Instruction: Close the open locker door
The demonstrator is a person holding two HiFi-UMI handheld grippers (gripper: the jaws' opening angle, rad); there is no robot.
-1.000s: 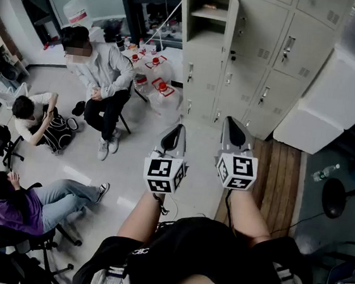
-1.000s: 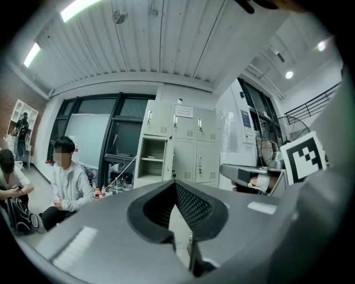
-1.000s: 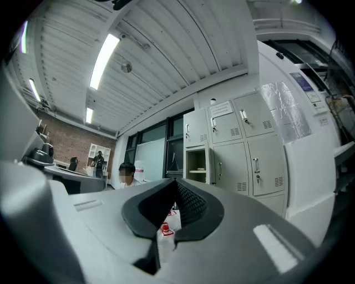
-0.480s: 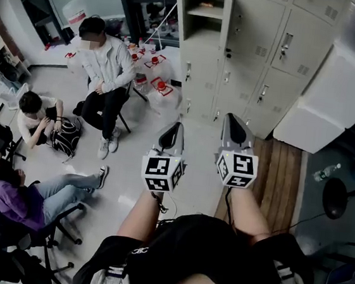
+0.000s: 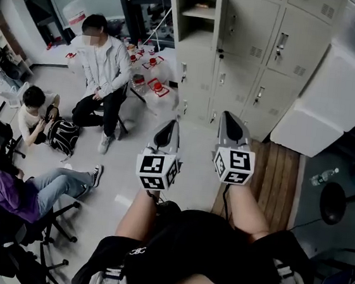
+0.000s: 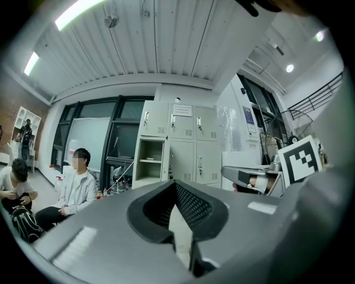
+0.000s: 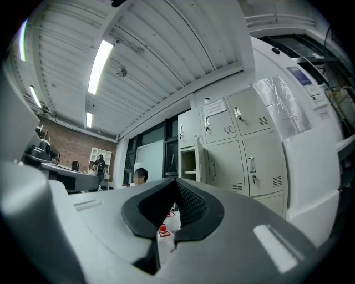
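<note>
Grey plastic left gripper (image 5: 169, 129) and matching right gripper (image 5: 229, 120), held out ahead of the person. Both have their fingers pressed together, with nothing between them.

Well beyond, at twelve o'clock: pale grey metal locker door (image 5: 222, 14), ajar on the top-left compartment and seen edge-on.

Judgement: step closer, set a closed tip against the door's outer face near its free edge, and push steadily until it latches.

White paper notice (image 6: 182, 110) on the upper lockers: print too small to read.

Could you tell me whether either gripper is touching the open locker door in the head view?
No, the left gripper and the right gripper are both over the floor, clearly short of the open locker door.
</note>
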